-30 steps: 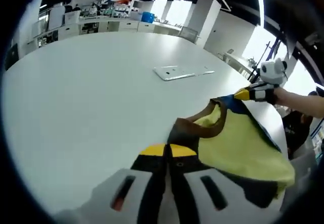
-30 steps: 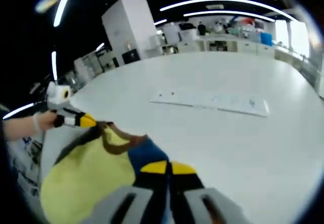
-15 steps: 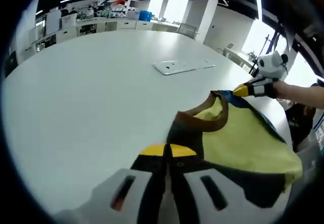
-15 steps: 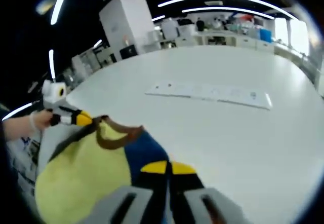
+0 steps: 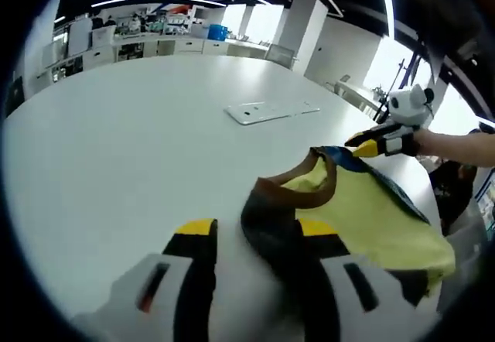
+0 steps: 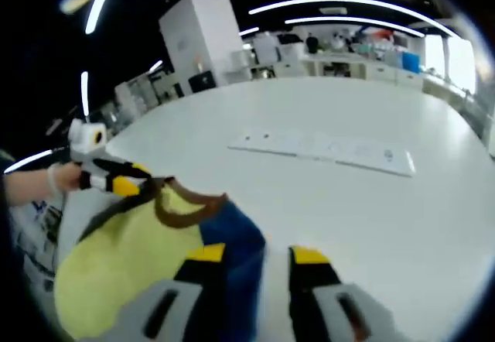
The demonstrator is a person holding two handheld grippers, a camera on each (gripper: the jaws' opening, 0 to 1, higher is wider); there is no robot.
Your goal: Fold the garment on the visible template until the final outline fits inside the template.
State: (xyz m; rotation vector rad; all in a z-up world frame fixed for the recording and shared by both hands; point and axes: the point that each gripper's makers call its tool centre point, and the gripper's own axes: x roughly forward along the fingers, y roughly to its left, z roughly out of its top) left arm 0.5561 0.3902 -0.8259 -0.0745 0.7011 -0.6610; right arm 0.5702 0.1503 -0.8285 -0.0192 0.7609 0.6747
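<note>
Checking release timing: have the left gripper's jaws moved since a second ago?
Yes. The left gripper has opened: its jaws stood shut on the garment, now they stand apart.

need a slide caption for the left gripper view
Left gripper open over the yellow garment's brown collar on the white table.

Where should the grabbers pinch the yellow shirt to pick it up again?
Best at the shoulder corners, either side of the brown collar. The shirt lies on the white table with its neck end facing both open grippers, so each can slide in low from its own side: left gripper on the dark shoulder, right gripper on the blue one.
</note>
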